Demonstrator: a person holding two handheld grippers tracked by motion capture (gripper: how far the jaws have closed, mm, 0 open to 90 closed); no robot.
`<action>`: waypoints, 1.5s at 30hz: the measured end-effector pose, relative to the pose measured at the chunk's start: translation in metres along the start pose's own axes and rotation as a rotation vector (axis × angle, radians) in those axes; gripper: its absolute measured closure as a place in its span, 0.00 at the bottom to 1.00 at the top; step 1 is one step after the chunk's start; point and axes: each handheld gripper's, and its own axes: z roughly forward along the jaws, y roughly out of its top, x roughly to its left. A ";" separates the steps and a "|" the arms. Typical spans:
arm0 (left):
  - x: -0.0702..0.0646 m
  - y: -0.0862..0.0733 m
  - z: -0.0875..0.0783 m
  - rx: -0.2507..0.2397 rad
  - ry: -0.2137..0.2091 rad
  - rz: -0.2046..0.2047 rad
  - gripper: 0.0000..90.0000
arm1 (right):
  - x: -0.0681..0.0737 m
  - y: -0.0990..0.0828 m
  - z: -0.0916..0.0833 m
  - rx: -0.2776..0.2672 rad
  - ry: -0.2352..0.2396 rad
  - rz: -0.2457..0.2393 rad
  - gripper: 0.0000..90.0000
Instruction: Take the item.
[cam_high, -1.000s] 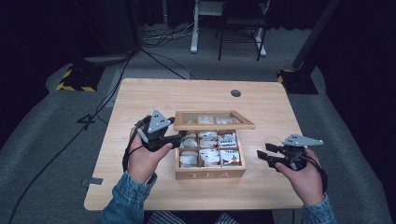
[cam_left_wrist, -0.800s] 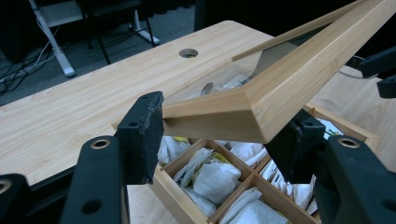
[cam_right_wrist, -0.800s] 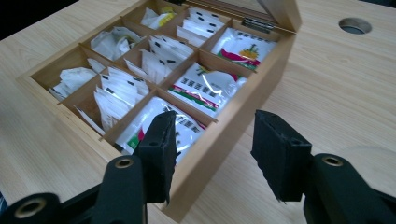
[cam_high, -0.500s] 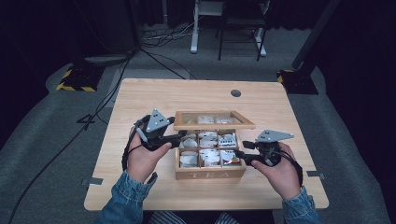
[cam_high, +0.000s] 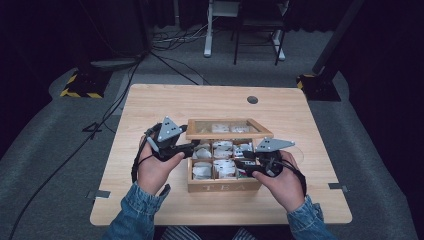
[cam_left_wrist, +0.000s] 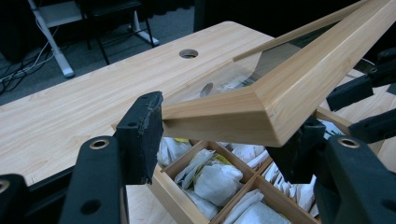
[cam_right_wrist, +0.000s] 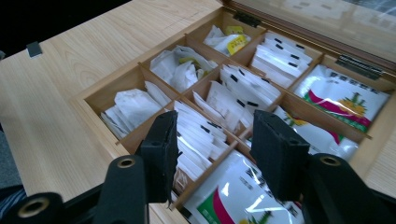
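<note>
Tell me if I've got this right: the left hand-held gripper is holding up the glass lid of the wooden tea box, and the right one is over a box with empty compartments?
Not quite. The compartments aren't empty: the right gripper view shows them packed with tea bags and sachets. The rest holds: the left hand-held gripper clamps the corner of the glass lid, and the right hand-held gripper hangs over the tea box.
</note>
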 end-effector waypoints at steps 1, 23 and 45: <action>0.000 0.000 0.000 0.000 -0.001 0.000 0.46 | 0.001 0.001 0.002 -0.001 0.004 0.001 0.58; -0.001 0.000 0.002 0.006 0.019 0.020 0.46 | 0.041 0.013 0.061 0.059 0.102 -0.067 0.67; -0.003 0.000 0.001 0.012 0.025 0.024 0.46 | 0.058 0.013 0.105 0.113 0.151 -0.122 0.61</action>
